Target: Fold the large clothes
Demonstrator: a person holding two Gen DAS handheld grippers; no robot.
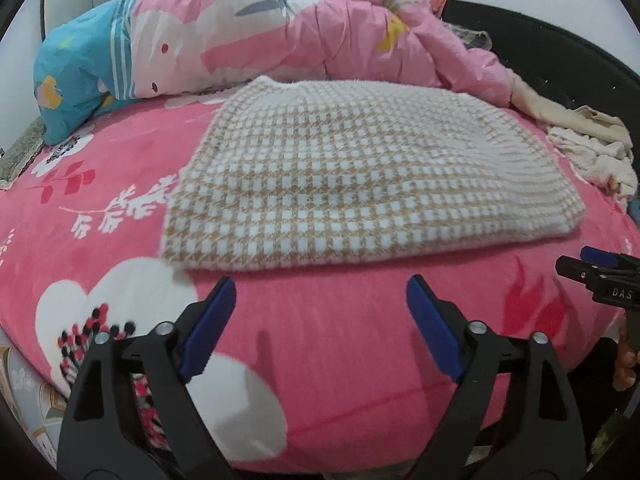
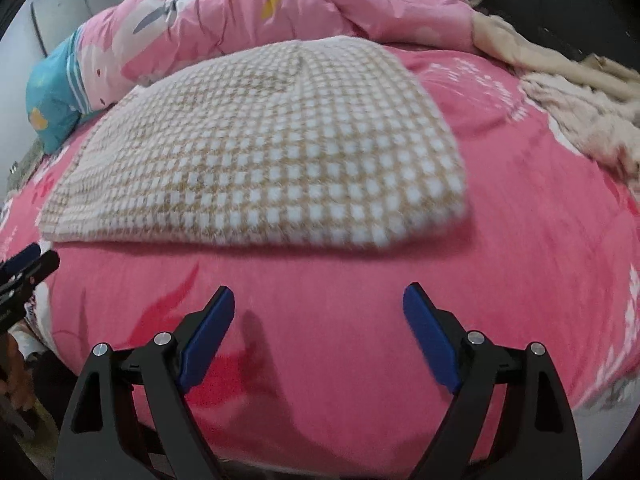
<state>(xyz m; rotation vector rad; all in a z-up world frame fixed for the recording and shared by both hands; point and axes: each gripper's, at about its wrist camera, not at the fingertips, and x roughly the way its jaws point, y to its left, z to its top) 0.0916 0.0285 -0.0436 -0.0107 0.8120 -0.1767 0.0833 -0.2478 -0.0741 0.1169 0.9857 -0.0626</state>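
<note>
A: where's the sweater?
B: flat on the bed, looks folded I think, kinda blurry. At 12 o'clock from both grippers.
A: jaws?
B: left gripper and right gripper both wide apart, holding nothing. Quilt bunched behind it.

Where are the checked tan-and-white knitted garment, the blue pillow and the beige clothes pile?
Checked tan-and-white knitted garment (image 1: 340, 176), left wrist view, its middle.
Blue pillow (image 1: 76, 80), left wrist view, its blue end.
Beige clothes pile (image 2: 580, 108), right wrist view, fluffy top.
</note>
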